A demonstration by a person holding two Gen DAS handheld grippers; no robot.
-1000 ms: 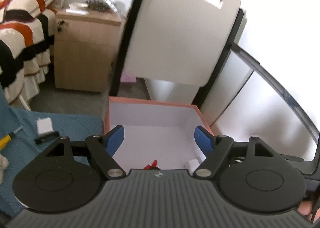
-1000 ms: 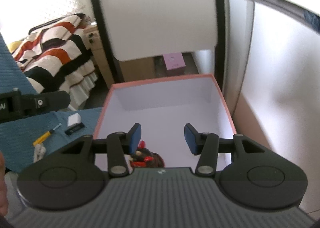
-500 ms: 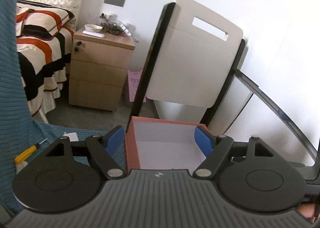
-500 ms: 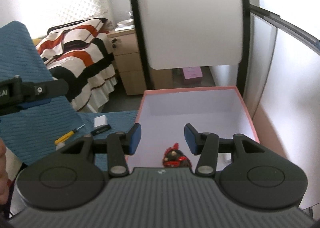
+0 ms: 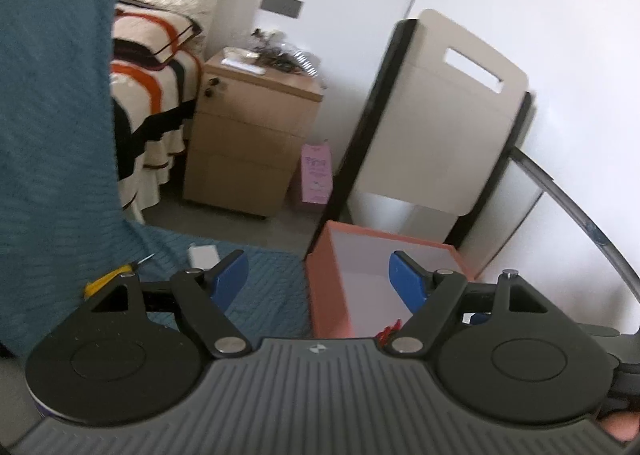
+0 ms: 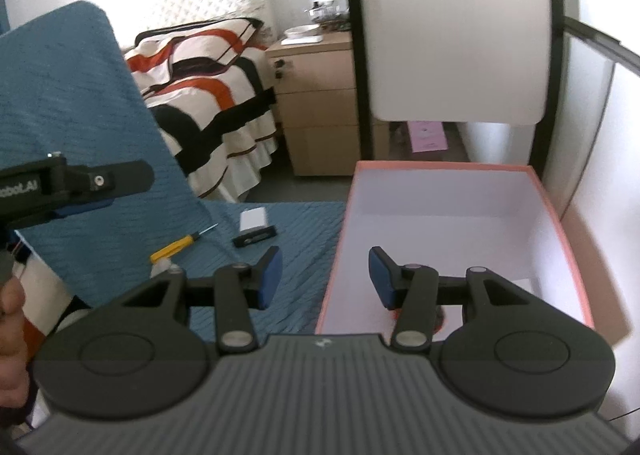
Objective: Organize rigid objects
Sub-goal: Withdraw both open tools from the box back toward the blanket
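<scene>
Both grippers empty: left gripper (image 5: 318, 279) jaws wide, right gripper (image 6: 324, 275) jaws parted. Yellow-handled screwdriver (image 6: 176, 247) and black stick (image 6: 255, 236) lie left-forward of the right gripper; pink box (image 6: 560, 223) right-forward. Recommend approaching low, straddling one item squarely.

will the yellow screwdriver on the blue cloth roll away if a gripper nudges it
Probably not far: the yellow screwdriver lies flat on the ribbed blue cloth, which should damp rolling. It looks stiff and light, so it may skid sideways. Its thin shaft offers little to pinch; the handle seems safer.

Striped bed (image 6: 208, 67) beside a wooden nightstand (image 5: 248, 135) — a pink bag (image 5: 317, 173) just beyond.
</scene>
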